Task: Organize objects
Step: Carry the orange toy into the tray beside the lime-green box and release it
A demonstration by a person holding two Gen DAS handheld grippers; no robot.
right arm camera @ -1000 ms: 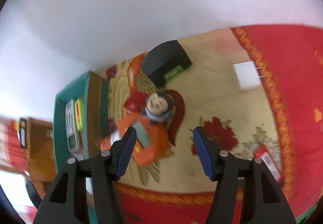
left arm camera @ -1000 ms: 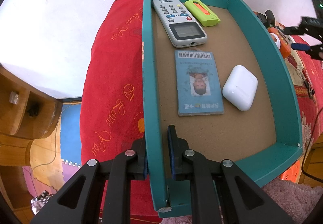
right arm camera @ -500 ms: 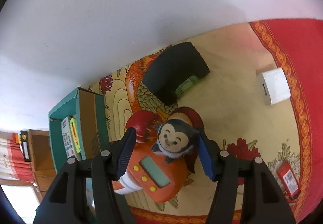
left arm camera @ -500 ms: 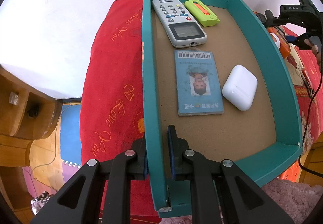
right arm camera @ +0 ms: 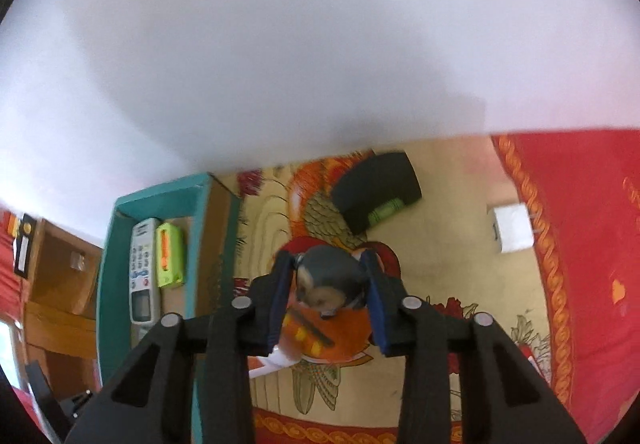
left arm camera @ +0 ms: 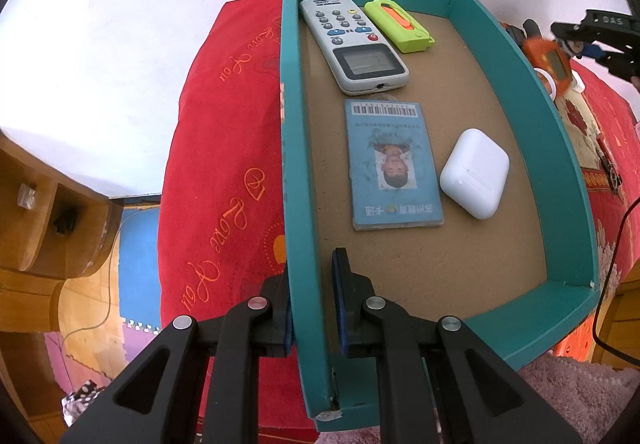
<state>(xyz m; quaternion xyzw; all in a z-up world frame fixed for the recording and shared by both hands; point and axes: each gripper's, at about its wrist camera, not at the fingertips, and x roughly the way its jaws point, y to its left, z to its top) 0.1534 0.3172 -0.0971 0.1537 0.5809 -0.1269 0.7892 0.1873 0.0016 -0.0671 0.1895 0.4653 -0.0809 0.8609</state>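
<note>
The left gripper [left arm camera: 310, 298] has its fingers [left arm camera: 342, 284] clamped on the near left wall of a teal box [left arm camera: 292, 148] — one pad outside the wall, one inside — and the box sits on a red bedspread [left arm camera: 224, 184] with gold script. Inside it, on the brown cardboard floor, the nearest things are a blue ID card [left arm camera: 394, 164] lying flat and a white earbud case [left arm camera: 475, 173] just to its right, apart from the card. Beyond them, against the far wall, a grey remote control [left arm camera: 354, 44] lies beside the left wall, with a lime-green utility knife [left arm camera: 398, 26] next to it on the right.

In the right wrist view, the right gripper [right arm camera: 328, 304] is closing on an orange toy with a grey cartoon head [right arm camera: 326, 284]; the head sits between the two blue-padded fingers [right arm camera: 278, 304], both pads against its sides, and the picture is slightly blurred. The toy's orange body, with yellow buttons, hangs below the fingers above the cream, dragon-patterned part of the bedspread, outside the box and to its right. Farther off on the cloth lie a black case with a green label [right arm camera: 376, 196] and a white charger plug [right arm camera: 512, 228] — well apart from each other. The teal box stands to the left in this view, and behind everything is a plain white wall [right arm camera: 280, 44].
</note>
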